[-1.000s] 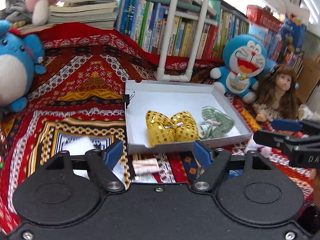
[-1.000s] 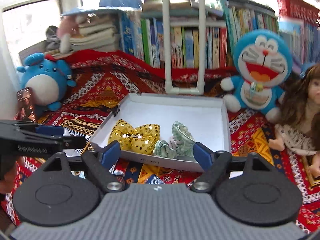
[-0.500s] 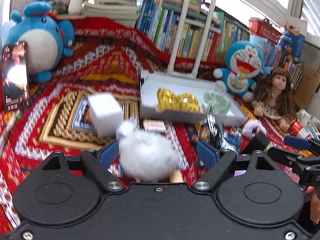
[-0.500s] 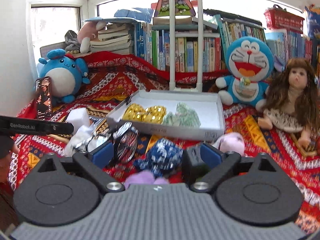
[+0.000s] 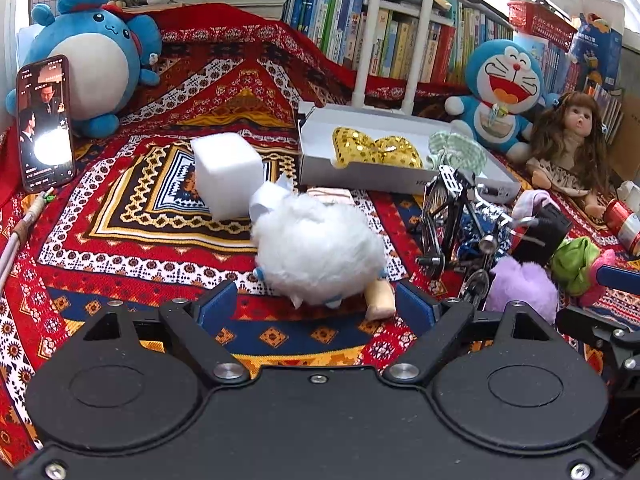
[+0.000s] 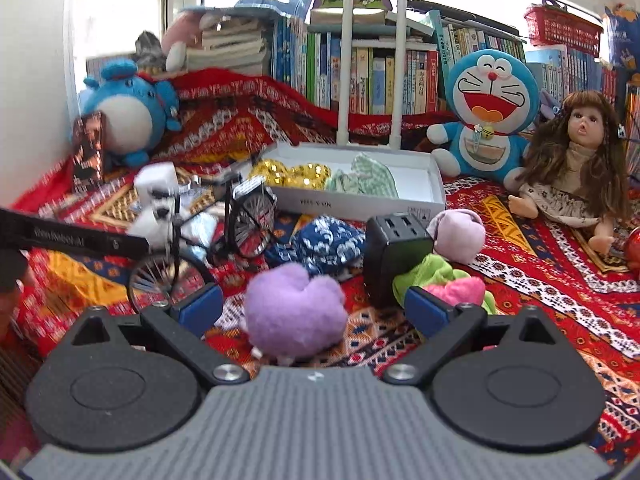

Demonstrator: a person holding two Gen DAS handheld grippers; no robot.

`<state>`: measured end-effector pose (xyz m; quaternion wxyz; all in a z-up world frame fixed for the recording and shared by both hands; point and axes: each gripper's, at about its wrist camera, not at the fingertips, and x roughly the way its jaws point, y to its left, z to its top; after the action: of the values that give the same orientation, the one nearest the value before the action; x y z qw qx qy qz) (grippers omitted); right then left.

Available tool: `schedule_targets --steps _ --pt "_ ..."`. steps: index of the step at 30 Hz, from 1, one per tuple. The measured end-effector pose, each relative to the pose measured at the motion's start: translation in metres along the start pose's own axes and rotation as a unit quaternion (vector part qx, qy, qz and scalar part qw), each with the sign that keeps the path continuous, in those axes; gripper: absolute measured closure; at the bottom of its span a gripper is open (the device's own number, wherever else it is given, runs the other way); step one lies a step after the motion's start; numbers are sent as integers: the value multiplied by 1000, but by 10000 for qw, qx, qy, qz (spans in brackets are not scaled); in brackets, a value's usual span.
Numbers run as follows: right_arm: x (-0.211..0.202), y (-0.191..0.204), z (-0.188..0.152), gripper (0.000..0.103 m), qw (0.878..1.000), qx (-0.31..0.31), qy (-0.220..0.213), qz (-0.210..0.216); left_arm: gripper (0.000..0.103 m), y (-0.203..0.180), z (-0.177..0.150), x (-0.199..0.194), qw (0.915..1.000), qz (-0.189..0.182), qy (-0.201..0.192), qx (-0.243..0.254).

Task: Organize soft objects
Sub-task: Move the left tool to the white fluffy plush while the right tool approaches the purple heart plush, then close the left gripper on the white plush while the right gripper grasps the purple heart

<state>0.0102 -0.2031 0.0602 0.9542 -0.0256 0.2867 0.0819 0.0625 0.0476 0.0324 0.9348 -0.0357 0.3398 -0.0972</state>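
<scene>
A white fluffy plush (image 5: 316, 252) lies on the patterned cloth, just ahead of and partly between the fingers of my left gripper (image 5: 316, 306). That gripper is open and its pads are clear of the plush. My right gripper (image 6: 314, 308) has its jaws opening wide around a purple plush (image 6: 294, 308) without touching it. Farther back, the white box (image 5: 360, 172) holds a gold sequin bow (image 5: 376, 152) and a green scrunchie (image 5: 456, 152). A blue patterned cloth (image 6: 328, 244), a pink ball (image 6: 456, 236) and a green-pink cloth (image 6: 440, 280) lie near the right gripper.
A toy bicycle (image 6: 224, 224) and a black charger cube (image 6: 396, 248) stand among the soft things. A white foam cube (image 5: 228, 172) sits left of the box and a phone (image 5: 46, 124) leans far left. A blue plush (image 5: 92, 68), Doraemon (image 6: 488, 120) and doll (image 6: 580, 160) line the back.
Both grippers have drawn back from the box and come down toward the cloth. Their jaws have widened. The white plush and the purple plush now sit by their fingertips.
</scene>
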Motion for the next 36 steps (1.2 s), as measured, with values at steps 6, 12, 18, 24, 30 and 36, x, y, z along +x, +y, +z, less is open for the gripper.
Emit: schedule_targets --steps 6,12,18,24,30,36 --pt "6 6 -7 2 9998 -74 143 -116 18 -2 -5 3 10000 22 15 59" --pt "11 9 -11 6 9997 -62 232 -65 18 -3 -8 8 9999 62 51 61" --pt "14 14 -13 7 9995 -138 263 -69 18 -2 -10 12 9999 89 84 64" --pt "17 14 -13 8 9995 -109 272 -72 18 0 -8 17 9999 99 99 38" --pt "19 14 -14 9 9995 -123 296 -60 18 0 -7 20 9999 112 103 27" --pt "22 16 -15 10 9994 -155 319 -35 18 1 -6 25 9999 61 122 -7"
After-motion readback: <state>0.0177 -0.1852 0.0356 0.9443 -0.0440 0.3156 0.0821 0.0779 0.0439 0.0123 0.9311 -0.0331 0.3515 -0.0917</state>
